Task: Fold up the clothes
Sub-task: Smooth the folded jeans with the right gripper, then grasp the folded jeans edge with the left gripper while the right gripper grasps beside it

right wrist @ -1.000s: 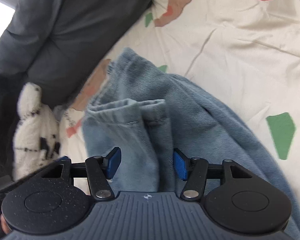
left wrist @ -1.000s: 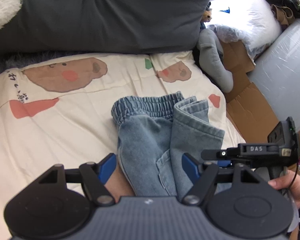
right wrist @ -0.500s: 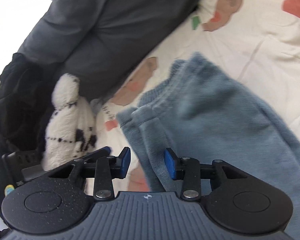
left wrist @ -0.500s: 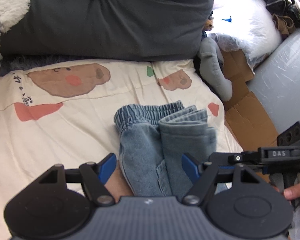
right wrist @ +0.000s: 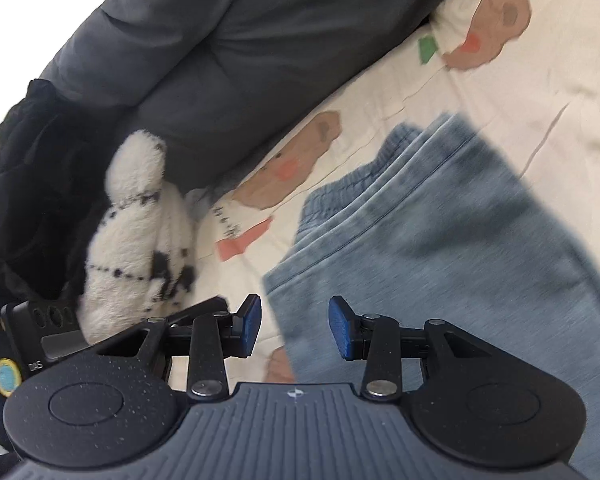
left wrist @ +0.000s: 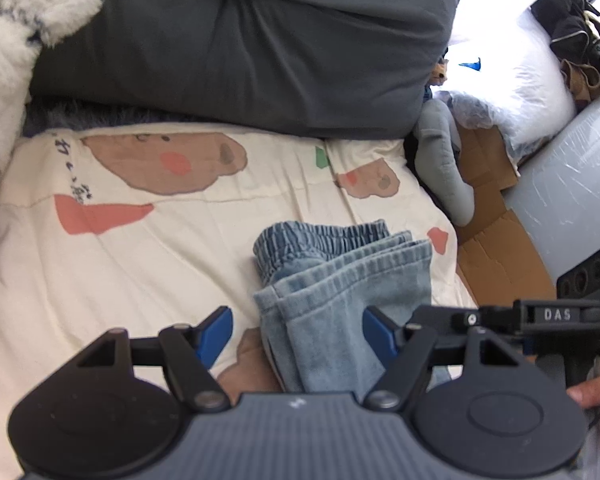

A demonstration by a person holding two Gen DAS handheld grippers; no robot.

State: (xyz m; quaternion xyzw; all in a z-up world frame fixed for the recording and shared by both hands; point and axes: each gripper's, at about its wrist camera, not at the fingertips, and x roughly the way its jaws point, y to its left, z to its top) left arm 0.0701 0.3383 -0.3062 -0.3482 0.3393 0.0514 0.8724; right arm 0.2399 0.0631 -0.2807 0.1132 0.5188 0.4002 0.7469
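Spreading wide, the left gripper (left wrist: 296, 334) frames the near end of the light blue denim trousers (left wrist: 340, 280); its blue pads stand well apart with nothing pinched, and the cloth lies loose between them. The right gripper (right wrist: 294, 330) is parted too. A second ago its pads straddled the folded leg end; half a second ago they had narrowed; now they stand wider again, off the near-left corner of the denim, and the blur there suggests it is pulling away.

The main change is in the trousers. A second ago the leg ends lay as a narrow strip beside the elastic waistband, only partly over it. Now the hemmed ends (left wrist: 384, 252) lie across the bundle, square with the waistband (left wrist: 320, 236), which peeks out just beyond them. The fold has been carried over and let go.

Judgement: the garment reads as a compact folded packet on the cream bedsheet printed with brown bears and red and green patches (left wrist: 132, 264). Edges are slightly staggered, so a pat or a straightening could follow, or the piece may be done.

Farther off: a white fluffy plush toy (right wrist: 136, 232), a dark grey quilted duvet (left wrist: 240, 40), brown cardboard (left wrist: 496, 240) beside the bed.
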